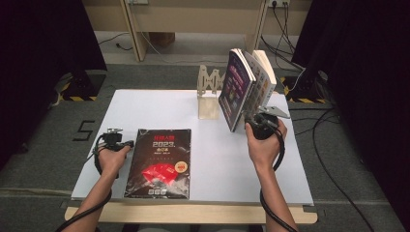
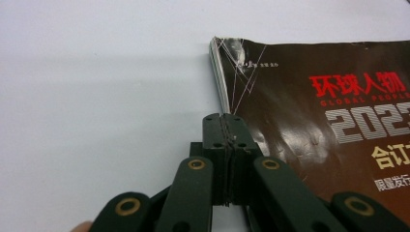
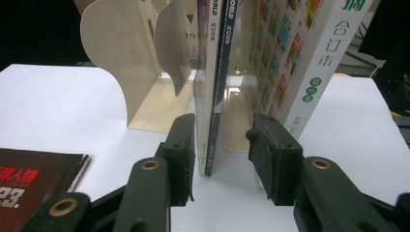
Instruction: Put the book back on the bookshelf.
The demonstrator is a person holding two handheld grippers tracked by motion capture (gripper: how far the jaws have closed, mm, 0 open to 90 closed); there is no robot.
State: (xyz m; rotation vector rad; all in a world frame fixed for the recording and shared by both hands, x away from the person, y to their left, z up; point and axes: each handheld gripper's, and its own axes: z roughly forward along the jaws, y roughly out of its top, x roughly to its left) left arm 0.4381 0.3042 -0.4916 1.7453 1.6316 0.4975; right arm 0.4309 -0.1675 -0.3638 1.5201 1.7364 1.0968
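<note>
A black magazine [image 1: 159, 162] with red and white lettering lies flat at the front left of the white board [image 1: 159, 104]. My left gripper [image 1: 113, 140] rests at its left edge. In the left gripper view the jaws of the left gripper [image 2: 225, 121] are pressed together, tips against the magazine's [image 2: 314, 121] worn spine edge; whether a page is pinched I cannot tell. My right gripper [image 1: 261, 123] is at the foot of the upright books [image 1: 241, 87]. It [image 3: 225, 140] stands open around two thin upright magazines [image 3: 212, 96], with a gap at the right pad.
A cream bookend stand [image 1: 209, 96] holds the leaning books at the back of the board. A thick white book [image 3: 309, 63] leans to the right of the thin ones. Cables trail on the floor at the right.
</note>
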